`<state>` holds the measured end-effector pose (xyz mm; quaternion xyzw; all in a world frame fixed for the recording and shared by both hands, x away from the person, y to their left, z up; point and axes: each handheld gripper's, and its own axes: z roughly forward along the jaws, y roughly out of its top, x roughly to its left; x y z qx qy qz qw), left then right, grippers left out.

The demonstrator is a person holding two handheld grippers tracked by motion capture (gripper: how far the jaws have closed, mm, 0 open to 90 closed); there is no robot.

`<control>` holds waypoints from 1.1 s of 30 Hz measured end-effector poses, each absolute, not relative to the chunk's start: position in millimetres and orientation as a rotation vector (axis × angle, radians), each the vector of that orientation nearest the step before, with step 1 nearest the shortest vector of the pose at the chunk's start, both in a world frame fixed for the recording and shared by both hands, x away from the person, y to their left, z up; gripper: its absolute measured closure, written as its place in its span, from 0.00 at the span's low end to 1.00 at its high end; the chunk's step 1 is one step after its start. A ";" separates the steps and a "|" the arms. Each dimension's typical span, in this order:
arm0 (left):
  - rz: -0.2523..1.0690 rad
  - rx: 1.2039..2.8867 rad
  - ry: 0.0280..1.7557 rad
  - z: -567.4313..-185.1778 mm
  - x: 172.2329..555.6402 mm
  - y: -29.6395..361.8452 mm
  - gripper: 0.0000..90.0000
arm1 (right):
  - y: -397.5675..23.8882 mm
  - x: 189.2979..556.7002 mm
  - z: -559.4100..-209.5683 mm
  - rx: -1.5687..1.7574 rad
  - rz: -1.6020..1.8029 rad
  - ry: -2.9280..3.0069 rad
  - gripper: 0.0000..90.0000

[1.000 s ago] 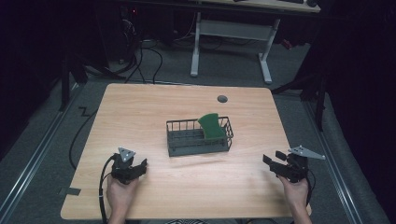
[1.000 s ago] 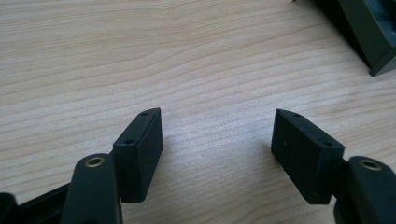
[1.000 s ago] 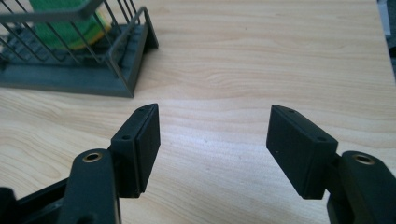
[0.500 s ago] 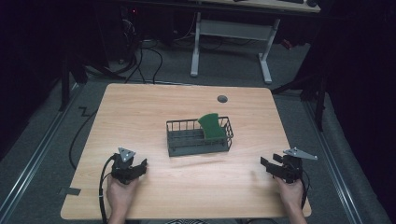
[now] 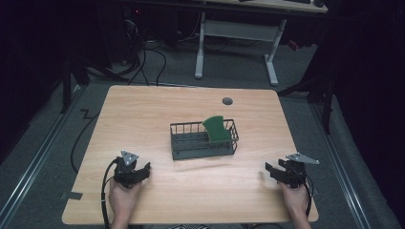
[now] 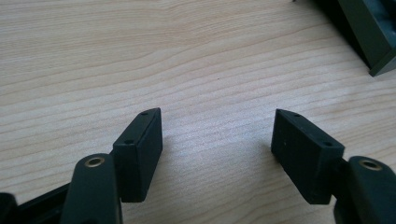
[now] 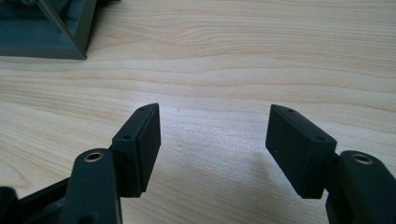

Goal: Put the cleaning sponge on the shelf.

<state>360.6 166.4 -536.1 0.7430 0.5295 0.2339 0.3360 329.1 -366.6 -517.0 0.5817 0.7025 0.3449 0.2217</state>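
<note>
Both grippers' jaws wide apart

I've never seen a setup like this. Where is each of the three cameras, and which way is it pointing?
High view: above the person's side, looking forward and down on the table, the wire basket with its green sponge, both hands and tongs.
Left gripper view: rides the left tongs, open, over bare wood.
Right gripper view: rides the right tongs, open.
Shared: both gripper views catch a basket corner.
</note>
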 end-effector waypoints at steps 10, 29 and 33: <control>0.610 1.937 1.381 -536.1 360.6 166.3 0.38 | -364.6 331.0 -523.9 1.608 0.928 1.937 0.40; 0.607 1.937 1.380 -536.2 360.2 166.3 0.38 | -353.8 331.7 -529.9 1.543 0.828 1.966 0.38; 0.607 1.937 1.379 -536.2 360.1 166.3 0.37 | -353.6 331.6 -529.9 1.545 0.827 1.965 0.38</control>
